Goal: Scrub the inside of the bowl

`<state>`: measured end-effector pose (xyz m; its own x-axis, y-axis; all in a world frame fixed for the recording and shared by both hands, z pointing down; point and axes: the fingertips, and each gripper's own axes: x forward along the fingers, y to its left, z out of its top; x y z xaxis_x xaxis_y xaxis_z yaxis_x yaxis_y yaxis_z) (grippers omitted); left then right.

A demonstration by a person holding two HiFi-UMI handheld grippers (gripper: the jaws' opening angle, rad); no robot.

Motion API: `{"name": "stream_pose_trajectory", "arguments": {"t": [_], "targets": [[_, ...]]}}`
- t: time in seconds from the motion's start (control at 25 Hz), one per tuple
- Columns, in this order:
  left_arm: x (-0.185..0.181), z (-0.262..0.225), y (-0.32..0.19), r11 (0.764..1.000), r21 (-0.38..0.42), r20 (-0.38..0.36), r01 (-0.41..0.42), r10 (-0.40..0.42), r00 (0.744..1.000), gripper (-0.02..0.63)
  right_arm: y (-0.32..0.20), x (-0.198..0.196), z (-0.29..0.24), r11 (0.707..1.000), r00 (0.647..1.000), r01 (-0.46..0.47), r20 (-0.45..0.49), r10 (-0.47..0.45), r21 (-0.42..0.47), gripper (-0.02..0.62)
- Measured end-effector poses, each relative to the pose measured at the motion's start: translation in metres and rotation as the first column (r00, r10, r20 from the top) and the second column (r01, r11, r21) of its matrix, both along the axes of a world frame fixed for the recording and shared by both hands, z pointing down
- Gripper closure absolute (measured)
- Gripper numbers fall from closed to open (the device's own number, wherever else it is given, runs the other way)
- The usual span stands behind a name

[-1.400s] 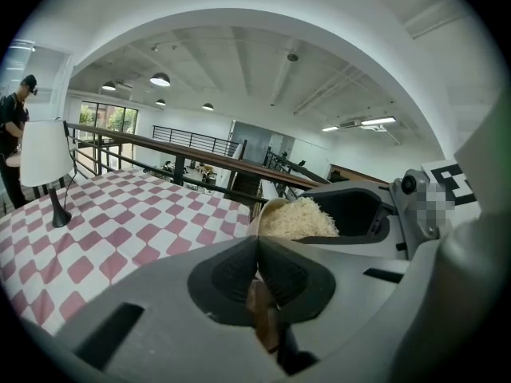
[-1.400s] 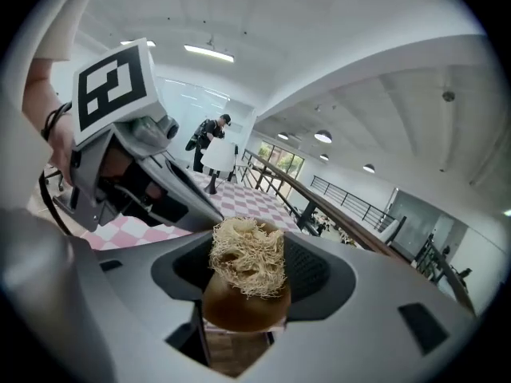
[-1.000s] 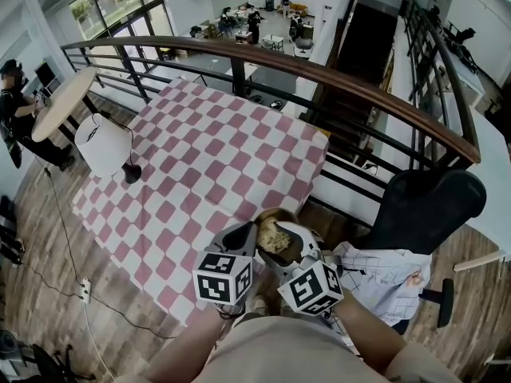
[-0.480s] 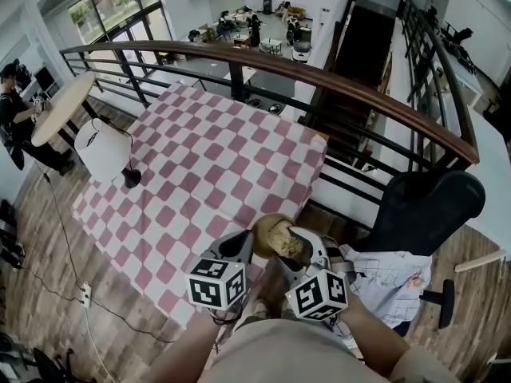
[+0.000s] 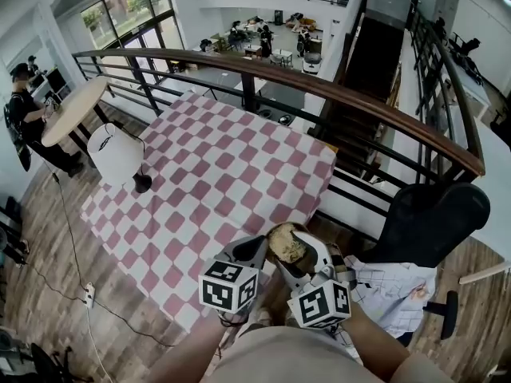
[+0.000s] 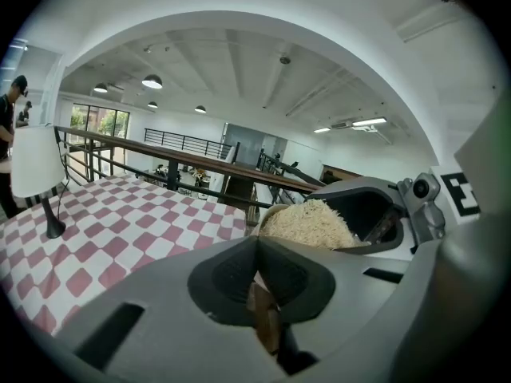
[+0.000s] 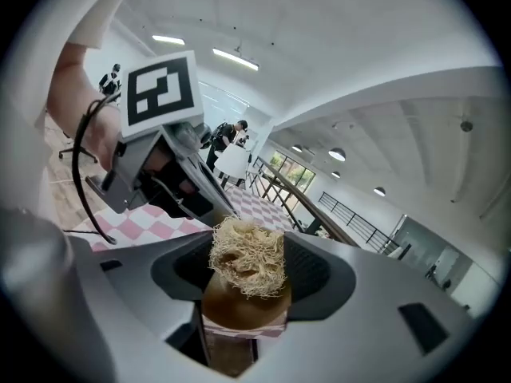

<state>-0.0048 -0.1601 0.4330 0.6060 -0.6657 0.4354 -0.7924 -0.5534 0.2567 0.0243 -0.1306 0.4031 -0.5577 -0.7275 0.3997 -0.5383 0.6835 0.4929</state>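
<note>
Ahead of me the checkered table (image 5: 207, 174) stretches wide, open for a pass across most of its cloth. A white-shaded lamp (image 5: 117, 155) stands near its left edge. A railing (image 5: 335, 94) fences the far side. A black chair (image 5: 427, 214) blocks my right. The bowl (image 5: 274, 231) fills the gap between my left gripper (image 5: 257, 247) and right gripper (image 5: 303, 254).

Bright, even daylight enters from the tall windows (image 5: 128, 14) at far left, supplemented by blown-out ceiling lamps (image 6: 152, 80). Shadows are soft. Wide-angle distortion bows the railing (image 5: 335, 94), and black vignetting rings both gripper views. The left hand-held gripper (image 6: 258, 274), nearest its lens, renders slightly soft.
</note>
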Motion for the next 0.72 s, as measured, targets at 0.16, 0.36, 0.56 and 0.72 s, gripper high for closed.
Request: {"name": "stream_pose_trajectory", "arguments": {"t": [0.16,0.36,0.56,0.72], "targets": [[-0.007,0.005,0.0,1.0,0.018,0.065,-0.004,0.002,0.998,0.591,0.004,0.01,-0.026,1.0,0.999,0.015,0.048,-0.014,-0.011,0.344],[-0.004,0.007,0.003,0.997,0.006,0.082,-0.083,0.082,0.993,0.591,-0.004,0.013,-0.066,0.998,0.995,0.011,0.097,-0.017,0.062,0.344],[0.014,0.005,0.013,0.965,0.037,0.228,-0.26,0.245,0.942,0.589,-0.024,0.004,-0.061,0.99,0.991,0.047,0.131,-0.03,-0.133,0.344],[0.022,-0.002,0.015,0.939,0.09,0.343,-0.333,0.285,0.895,0.591,-0.029,-0.004,-0.052,0.963,0.984,0.075,0.178,-0.029,-0.258,0.344]]}}
